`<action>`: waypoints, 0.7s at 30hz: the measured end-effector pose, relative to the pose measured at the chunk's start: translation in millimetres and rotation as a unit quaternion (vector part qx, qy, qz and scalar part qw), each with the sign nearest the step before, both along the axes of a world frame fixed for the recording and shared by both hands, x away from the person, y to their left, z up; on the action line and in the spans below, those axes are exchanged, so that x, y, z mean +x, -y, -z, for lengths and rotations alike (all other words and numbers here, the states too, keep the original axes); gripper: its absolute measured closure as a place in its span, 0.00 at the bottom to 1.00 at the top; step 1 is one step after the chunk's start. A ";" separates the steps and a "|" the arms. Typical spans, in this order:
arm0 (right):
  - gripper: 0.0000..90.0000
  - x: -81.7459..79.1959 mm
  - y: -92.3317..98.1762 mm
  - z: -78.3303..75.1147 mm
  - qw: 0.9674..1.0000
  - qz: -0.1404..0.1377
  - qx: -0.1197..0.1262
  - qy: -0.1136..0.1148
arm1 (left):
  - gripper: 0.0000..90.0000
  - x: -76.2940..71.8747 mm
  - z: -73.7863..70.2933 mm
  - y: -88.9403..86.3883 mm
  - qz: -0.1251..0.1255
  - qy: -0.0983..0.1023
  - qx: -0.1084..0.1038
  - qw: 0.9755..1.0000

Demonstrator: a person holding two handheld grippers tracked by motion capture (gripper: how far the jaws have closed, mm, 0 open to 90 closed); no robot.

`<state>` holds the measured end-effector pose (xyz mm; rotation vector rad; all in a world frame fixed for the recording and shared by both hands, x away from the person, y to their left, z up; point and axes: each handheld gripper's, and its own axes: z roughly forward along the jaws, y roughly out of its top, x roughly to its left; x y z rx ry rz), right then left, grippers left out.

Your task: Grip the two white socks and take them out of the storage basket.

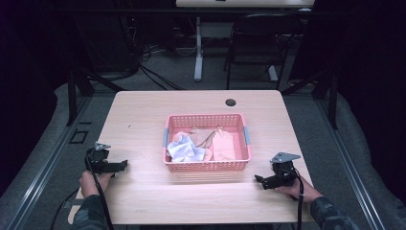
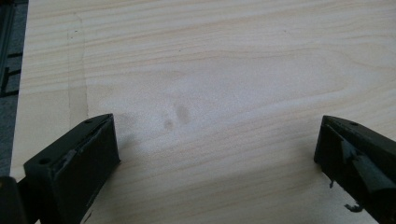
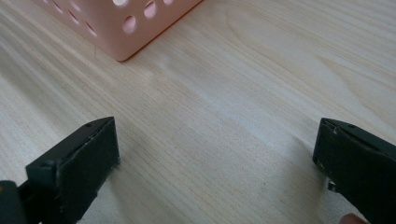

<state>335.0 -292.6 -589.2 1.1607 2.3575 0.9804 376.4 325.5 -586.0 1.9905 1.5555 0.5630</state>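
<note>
Waiting at frame bottom, left gripper [image 1: 119, 165] and right gripper [image 1: 261, 179] spread, empty; next: reach into basket [image 1: 207, 166] centre for cloths [image 1: 187, 149].

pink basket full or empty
Partly full. The pink basket holds crumpled cloths: a white one and peach ones, lying below the rim.

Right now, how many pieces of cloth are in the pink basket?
3 that I can tell apart in the basket: a white cloth at front left, a peach cloth at right, and a tan cloth behind them. More may be hidden underneath.
</note>
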 end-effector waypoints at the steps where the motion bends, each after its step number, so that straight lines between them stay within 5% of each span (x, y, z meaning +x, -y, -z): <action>1: 0.00 0.0 0.0 0.1 1.000 0.000 0.000 0.001 | 0.00 0.1 0.1 0.1 -0.001 0.001 0.000 1.000; 11: 0.00 0.0 0.3 -0.1 1.000 -0.001 -0.002 0.001 | 0.00 0.3 -0.2 0.7 -0.002 -0.001 0.001 1.000; 21: 0.00 0.6 0.5 -0.4 1.000 -0.004 -0.005 0.000 | 0.00 0.9 -6.0 4.7 0.017 -0.024 -0.013 0.999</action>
